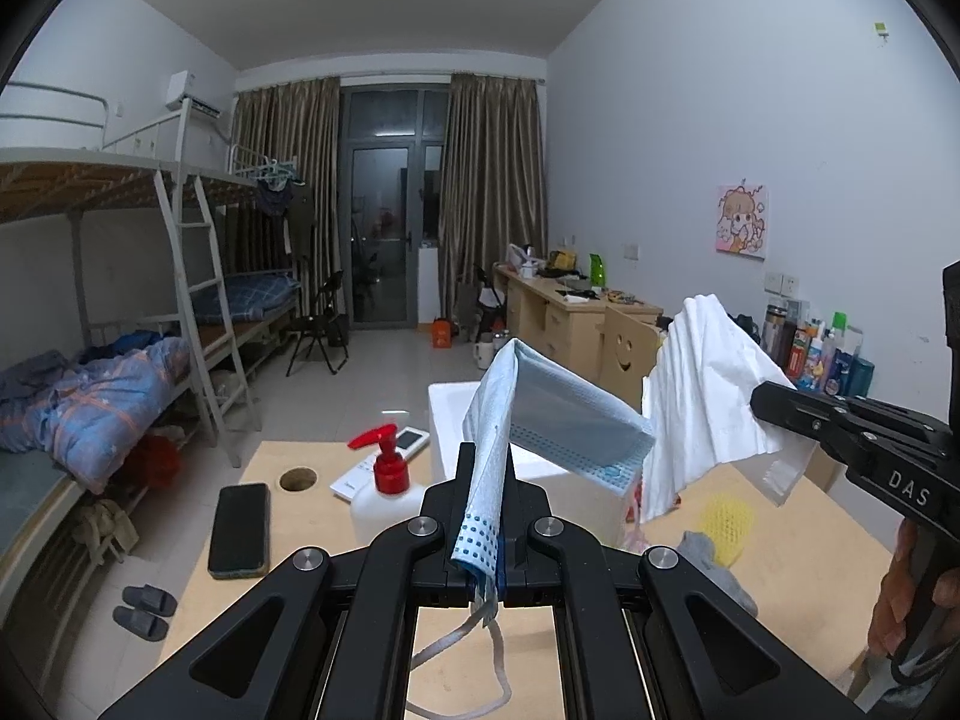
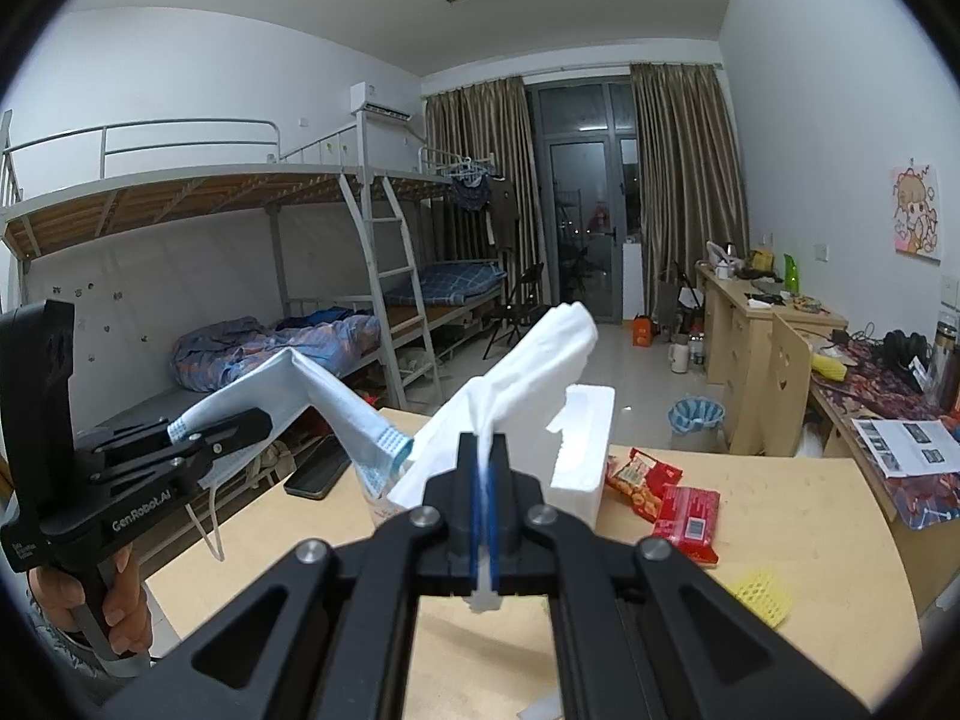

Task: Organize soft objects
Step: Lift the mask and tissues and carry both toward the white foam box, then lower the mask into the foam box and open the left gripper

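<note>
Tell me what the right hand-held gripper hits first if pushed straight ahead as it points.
Probably the white foam box: it sits just ahead of the right hand-held gripper, past the tissue it holds. Depth is uncertain.

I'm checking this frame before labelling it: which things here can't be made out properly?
- Face mask, left wrist view: its pinched end is hidden between the left gripper fingers.
- White foam box, both views: its inside is hidden by its walls, the mask and the white tissue.
- Bottles, left view: labels too small.
</note>
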### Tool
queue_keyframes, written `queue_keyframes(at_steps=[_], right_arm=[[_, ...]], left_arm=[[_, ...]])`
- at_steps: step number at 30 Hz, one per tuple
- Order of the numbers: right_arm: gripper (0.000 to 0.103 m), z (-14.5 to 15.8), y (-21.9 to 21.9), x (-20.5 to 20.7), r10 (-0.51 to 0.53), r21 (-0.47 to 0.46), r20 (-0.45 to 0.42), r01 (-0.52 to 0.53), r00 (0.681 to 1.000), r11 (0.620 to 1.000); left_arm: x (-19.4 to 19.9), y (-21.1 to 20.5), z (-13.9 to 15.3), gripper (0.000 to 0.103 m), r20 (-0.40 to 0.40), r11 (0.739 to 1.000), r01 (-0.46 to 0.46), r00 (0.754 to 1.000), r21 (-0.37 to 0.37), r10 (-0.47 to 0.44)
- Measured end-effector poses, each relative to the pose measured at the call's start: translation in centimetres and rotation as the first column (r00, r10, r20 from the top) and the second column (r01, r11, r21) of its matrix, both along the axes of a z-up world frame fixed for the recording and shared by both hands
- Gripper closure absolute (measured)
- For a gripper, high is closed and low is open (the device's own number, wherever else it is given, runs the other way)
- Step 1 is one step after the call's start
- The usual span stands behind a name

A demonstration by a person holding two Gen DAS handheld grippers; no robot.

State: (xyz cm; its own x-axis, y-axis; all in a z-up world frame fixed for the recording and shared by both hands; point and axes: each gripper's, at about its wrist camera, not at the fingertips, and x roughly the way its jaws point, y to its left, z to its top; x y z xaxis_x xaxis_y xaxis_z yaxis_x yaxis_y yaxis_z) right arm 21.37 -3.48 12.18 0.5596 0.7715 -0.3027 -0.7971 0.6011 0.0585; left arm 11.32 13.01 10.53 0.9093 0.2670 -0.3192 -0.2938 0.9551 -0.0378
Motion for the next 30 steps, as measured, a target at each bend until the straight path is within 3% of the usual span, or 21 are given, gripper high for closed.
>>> queue_keyframes(at_steps=[12,30], right_arm=[[0.099,1.4,1.9,1.7,-0.031,-0.026,0.042,0.032,0.999,0.999],[0.099,1.9,4.9,7.0,-0.065,-0.071,0.063,0.070,0.996,0.995]], left_arm=[[4.6,0.7,1.0,0.099,0.015,0.999,0.002,1.000,0.040,-0.002],[13.1,3.3,-0.4,0.099,-0.038,1.000,0.028,0.999,-0.003,-0.029]])
